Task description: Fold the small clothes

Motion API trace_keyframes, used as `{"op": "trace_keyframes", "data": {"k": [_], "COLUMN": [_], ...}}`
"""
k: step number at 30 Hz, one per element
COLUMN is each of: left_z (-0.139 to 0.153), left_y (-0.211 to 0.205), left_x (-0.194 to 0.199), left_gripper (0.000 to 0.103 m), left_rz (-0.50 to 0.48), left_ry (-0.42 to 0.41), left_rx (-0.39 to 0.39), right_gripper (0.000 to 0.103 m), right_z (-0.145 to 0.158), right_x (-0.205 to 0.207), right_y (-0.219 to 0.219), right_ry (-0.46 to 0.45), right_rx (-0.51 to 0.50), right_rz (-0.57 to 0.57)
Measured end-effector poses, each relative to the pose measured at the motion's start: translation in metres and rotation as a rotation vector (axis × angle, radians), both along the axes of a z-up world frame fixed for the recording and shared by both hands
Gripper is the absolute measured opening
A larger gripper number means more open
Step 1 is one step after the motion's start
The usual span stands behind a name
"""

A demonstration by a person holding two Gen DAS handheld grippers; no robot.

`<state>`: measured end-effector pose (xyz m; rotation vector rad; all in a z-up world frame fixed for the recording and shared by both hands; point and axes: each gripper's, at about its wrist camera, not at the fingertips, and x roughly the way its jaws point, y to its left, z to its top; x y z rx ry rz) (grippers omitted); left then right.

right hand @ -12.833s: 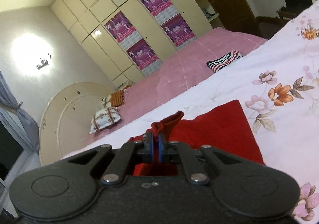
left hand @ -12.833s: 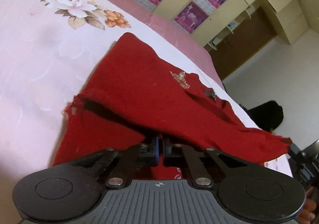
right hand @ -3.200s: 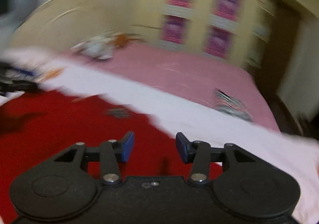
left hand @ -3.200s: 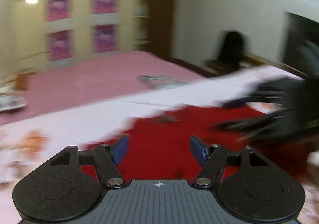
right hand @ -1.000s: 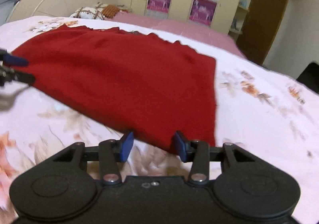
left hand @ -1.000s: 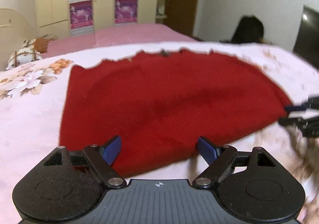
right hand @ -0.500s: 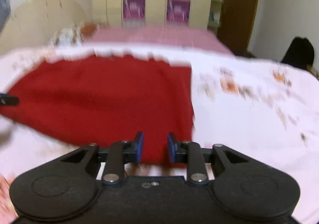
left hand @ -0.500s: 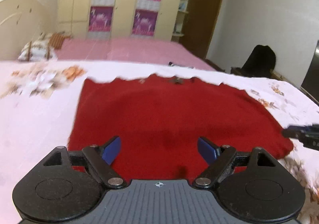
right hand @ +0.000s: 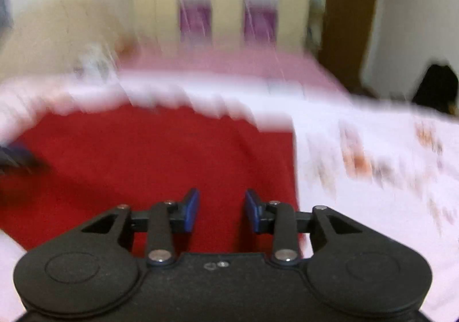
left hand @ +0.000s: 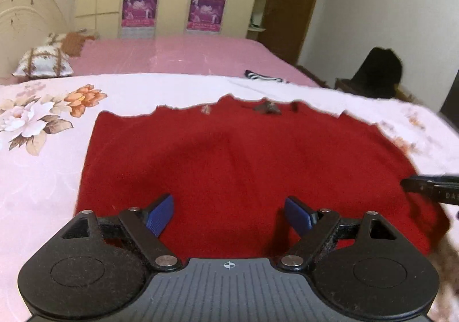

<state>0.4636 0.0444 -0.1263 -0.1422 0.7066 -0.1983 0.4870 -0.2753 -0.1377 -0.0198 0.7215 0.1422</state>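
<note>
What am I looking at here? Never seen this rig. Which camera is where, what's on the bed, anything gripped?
No robot arm: a person holds a two-finger gripper in each hand, and each has a fisheye camera looking along its fingers. One picture is from the left gripper, the other, blurred, from the right gripper. The black and blue parts at the bottom are the gripper itself. A red garment lies spread flat on a floral bedsheet. Both grippers are above its near edge with jaws apart, the left wide, the right narrower, having just opened slightly. Neither holds anything.
</note>
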Motion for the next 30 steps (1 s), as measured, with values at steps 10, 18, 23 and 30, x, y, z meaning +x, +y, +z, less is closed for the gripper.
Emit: {"op": "trace_keyframes", "data": {"k": [10,18,23,30], "left_z": [-0.02,0.009,-0.014,-0.001], "left_y": [0.003,-0.028,-0.077,-0.062], "left_x": [0.071,0.031,-0.001,-0.017], "left_gripper": [0.084,0.084,0.09,0.094], "left_rz": [0.011,0.011,-0.059,-0.013], "left_ry": [0.012,-0.067,-0.036,-0.05], "left_rx": [0.087,0.064,0.124,0.14], "right_gripper": [0.031,0.037,0.035,0.038], "right_z": [-0.006,0.024,0.011,0.011], "right_x": [0.08,0.029,-0.013,-0.026], "right_y": [0.019,0.029,0.087,0.094], "right_ry": [0.021,-0.127,-0.093,-0.125], "right_rx": [-0.075,-0.048,-0.065,-0.106], "right_rz": [0.013,0.061,0.266,0.243]}}
